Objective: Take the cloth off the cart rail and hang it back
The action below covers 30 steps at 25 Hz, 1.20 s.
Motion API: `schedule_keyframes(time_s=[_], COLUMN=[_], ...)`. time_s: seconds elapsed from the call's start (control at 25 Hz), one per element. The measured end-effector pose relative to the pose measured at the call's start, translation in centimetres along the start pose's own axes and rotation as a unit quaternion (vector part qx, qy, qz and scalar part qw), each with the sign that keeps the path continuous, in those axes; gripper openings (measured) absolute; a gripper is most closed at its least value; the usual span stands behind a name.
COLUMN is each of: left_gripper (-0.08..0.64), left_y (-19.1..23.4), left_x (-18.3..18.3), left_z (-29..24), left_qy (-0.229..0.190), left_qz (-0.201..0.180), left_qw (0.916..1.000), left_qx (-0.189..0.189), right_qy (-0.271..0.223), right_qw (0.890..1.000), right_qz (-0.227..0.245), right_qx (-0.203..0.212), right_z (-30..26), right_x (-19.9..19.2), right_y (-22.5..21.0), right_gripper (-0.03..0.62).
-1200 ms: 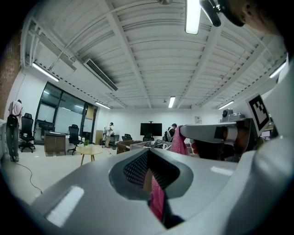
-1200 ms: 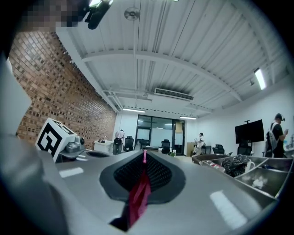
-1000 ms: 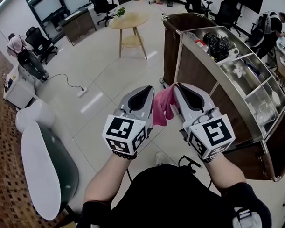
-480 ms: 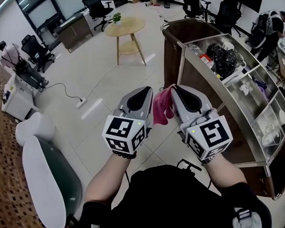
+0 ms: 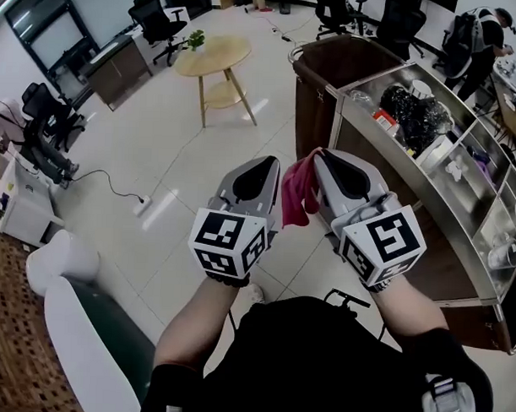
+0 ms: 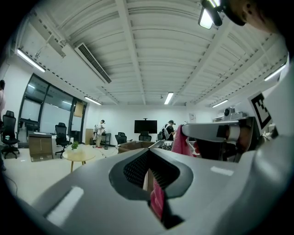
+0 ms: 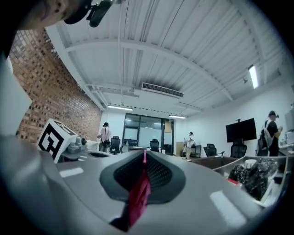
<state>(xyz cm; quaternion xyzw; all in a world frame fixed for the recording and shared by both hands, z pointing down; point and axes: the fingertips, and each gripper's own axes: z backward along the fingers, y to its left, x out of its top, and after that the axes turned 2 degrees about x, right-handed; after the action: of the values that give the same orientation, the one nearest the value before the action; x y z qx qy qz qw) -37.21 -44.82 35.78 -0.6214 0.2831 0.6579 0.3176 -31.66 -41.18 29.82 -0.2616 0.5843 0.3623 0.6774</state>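
In the head view a pink cloth point(image 5: 297, 190) hangs bunched between my two grippers, held up in front of my chest. My left gripper point(image 5: 261, 169) is shut on one edge of it; in the left gripper view the cloth point(image 6: 157, 202) fills the slit between the jaws. My right gripper point(image 5: 327, 164) is shut on the other edge, and in the right gripper view a pink strip of cloth point(image 7: 139, 195) runs up the seam of its jaws. The metal cart point(image 5: 374, 150) with its top rail stands just right of the grippers, apart from them.
The cart carries a brown bag point(image 5: 335, 64), a black bag point(image 5: 413, 109) and several bins with cups. A round wooden table point(image 5: 214, 56) stands ahead on the tiled floor. A white and green chair point(image 5: 92, 347) is at my lower left. A power strip point(image 5: 142, 207) lies on the floor.
Both grippers keep their hold on the cloth in the same pose. The room has shifted in the head view: the cart and table have slid slightly, as I move.
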Motion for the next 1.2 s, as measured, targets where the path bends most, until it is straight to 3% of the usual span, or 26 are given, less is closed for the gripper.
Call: schedule_keyframes(time_s=[0.6, 0.92, 1.2], left_gripper=[0.002, 0.002, 0.002], left_y=[13.4, 17.9, 20.5], left_x=[2.5, 3.1, 2.0], left_z=[0.7, 0.2, -3.1], left_qy=[-0.006, -0.017, -0.013], left_qz=[0.016, 0.027, 0.033], left_qw=[0.9952, 0.9921, 0.9901], left_qx=[-0.097, -0.121, -0.136], right_qy=[0.018, 0.026, 0.028], right_qw=[0.994, 0.991, 0.989], right_qz=[0.022, 0.035, 0.031], right_qx=[-0.104, -0.125, -0.142], right_z=[-12.9, -17.6, -20.4], right_x=[1.2, 1.4, -0.2], right_y=[4.2, 5.1, 2.6], right_gripper=[0.012, 0.012, 0.012])
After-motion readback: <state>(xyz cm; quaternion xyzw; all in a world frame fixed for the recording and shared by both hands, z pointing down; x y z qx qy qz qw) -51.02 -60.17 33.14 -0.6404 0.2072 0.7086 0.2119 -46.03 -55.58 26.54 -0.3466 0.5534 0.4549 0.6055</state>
